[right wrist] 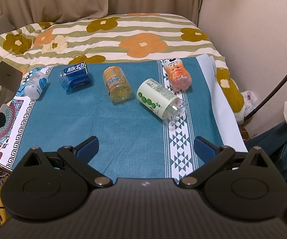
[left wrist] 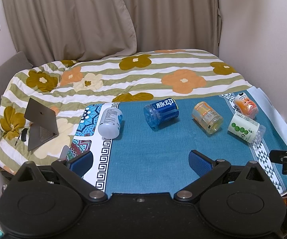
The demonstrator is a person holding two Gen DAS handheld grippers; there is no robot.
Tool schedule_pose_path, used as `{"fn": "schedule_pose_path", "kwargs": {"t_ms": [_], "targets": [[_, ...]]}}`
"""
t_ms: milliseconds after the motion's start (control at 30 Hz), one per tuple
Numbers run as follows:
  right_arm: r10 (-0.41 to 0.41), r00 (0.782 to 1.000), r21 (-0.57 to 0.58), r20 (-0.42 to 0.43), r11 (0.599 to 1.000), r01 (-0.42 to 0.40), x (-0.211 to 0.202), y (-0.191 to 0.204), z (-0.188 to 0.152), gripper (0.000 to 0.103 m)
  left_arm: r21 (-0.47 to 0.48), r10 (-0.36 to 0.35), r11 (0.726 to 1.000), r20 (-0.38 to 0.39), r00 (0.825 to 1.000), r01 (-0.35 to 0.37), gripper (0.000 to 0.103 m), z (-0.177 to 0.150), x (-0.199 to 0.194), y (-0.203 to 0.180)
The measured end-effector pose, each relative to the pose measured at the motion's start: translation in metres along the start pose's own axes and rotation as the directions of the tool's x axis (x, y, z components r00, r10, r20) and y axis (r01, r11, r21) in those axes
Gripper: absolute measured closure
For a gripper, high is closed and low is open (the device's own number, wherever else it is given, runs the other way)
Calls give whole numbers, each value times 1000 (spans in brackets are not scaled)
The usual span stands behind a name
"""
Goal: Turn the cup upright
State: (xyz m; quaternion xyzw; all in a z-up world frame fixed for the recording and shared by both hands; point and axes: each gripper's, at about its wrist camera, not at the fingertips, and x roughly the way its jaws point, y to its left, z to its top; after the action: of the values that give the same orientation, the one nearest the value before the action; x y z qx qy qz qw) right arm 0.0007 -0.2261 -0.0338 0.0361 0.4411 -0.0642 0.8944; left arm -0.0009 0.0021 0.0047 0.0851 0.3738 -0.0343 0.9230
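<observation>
Cups lie toppled on the teal cloth (right wrist: 123,123), none upright yet; from its left border: white (right wrist: 36,85), blue (right wrist: 74,76), yellow (right wrist: 116,84), green (right wrist: 159,100), orange (right wrist: 176,74); we hold left gripper (left wrist: 141,159) and right gripper (right wrist: 146,145) wide, empty.

Teal cloth (right wrist: 123,123) spread over a worktop, patterned bands at both sides. Lying on their sides in a row across it: white cup (right wrist: 36,85), blue cup (right wrist: 74,76), yellow cup (right wrist: 117,84), green-labelled cup (right wrist: 160,100), orange cup (right wrist: 177,73). Behind, flowered quilt (left wrist: 143,75) covering a bed, open laptop (left wrist: 41,123) on it.
</observation>
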Motion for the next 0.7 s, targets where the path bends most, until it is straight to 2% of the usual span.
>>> {"fn": "schedule_pose_path", "kwargs": {"t_ms": [700], "targets": [[9, 1000, -6, 0, 1000, -9, -7, 11, 2, 0, 2, 4, 1000, 9, 1000, -4, 0, 0, -2, -8]]}}
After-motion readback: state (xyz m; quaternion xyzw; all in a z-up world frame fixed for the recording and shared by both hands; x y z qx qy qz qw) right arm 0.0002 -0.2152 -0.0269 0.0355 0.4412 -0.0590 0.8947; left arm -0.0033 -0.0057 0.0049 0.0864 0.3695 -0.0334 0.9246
